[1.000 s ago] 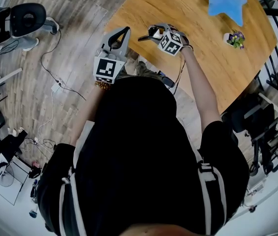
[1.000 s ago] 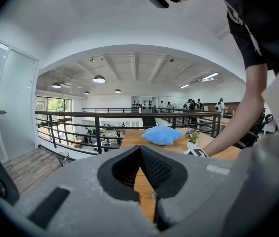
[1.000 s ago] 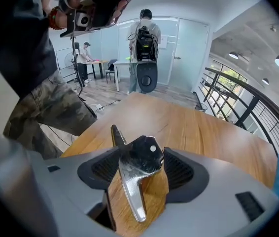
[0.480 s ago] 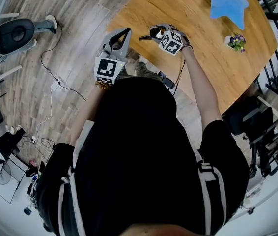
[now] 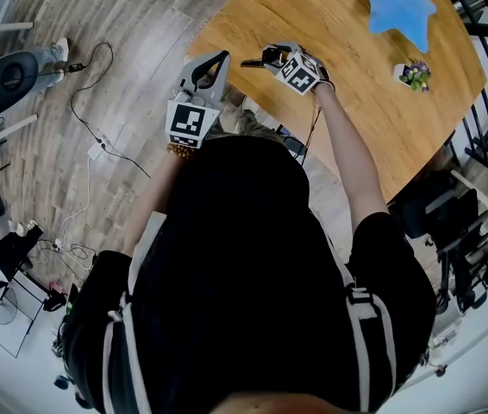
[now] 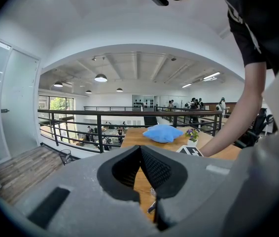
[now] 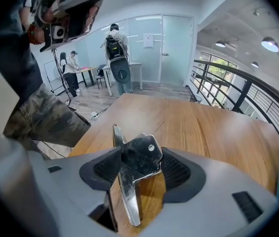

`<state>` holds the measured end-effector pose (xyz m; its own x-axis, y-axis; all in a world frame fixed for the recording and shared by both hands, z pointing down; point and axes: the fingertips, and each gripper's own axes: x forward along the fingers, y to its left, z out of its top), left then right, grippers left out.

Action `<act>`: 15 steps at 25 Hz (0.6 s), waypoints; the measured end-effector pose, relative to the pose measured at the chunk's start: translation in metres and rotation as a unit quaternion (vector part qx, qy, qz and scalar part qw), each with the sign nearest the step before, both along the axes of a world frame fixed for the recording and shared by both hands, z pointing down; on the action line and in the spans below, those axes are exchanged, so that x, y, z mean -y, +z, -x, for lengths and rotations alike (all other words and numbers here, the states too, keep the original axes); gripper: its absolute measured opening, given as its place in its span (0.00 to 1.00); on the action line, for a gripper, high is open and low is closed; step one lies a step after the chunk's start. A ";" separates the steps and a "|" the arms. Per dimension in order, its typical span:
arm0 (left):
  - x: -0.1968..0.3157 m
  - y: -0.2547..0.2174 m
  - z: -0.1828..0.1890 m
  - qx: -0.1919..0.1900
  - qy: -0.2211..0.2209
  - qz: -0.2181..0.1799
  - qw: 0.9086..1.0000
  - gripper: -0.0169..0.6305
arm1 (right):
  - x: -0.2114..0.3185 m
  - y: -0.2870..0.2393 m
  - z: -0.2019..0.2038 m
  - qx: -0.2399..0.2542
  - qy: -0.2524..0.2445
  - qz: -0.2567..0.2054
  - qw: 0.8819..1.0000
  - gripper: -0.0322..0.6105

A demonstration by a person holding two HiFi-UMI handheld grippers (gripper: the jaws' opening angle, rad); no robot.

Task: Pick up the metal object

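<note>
Metal object [image 7: 128, 201] is clamped between the pads of the right hand-held gripper [image 7: 140, 158], whose jaws have just been closing on it, low over the table [image 7: 218, 132]. A lift is judged possible now. Left hand-held gripper [image 6: 140, 151] is held closed, empty.

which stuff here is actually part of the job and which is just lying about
In the job: metal object, gripped in the right tool, whose jaws have just been closing; wooden table.
Lying about: blue cushion, small flower pot, left tool (shut, empty).
</note>
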<state>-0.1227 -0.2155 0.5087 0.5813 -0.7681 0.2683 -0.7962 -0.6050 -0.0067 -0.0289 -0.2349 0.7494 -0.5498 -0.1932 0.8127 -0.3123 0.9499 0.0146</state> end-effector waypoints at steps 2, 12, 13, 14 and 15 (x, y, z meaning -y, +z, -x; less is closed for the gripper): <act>-0.001 0.000 -0.002 0.001 0.002 0.000 1.000 0.04 | 0.000 0.001 -0.001 0.005 0.011 0.012 1.000 0.43; -0.002 0.004 -0.005 0.004 0.007 0.004 1.000 0.04 | -0.002 0.012 -0.010 0.033 0.109 0.103 0.988 0.33; -0.001 0.004 -0.005 0.004 0.007 0.004 1.000 0.04 | -0.003 0.012 -0.010 0.036 0.114 0.106 0.987 0.32; -0.001 0.004 -0.005 0.005 0.008 0.003 1.000 0.04 | -0.002 0.012 -0.010 0.038 0.119 0.107 0.986 0.32; -0.001 0.003 -0.005 0.005 0.008 0.003 1.000 0.04 | -0.003 0.012 -0.010 0.040 0.125 0.108 0.986 0.32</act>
<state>-0.1178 -0.2141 0.5120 0.5908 -0.7572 0.2786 -0.7864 -0.6176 -0.0108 -0.0186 -0.2320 0.7612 -0.5711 -0.1576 0.8056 -0.5281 0.8219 -0.2136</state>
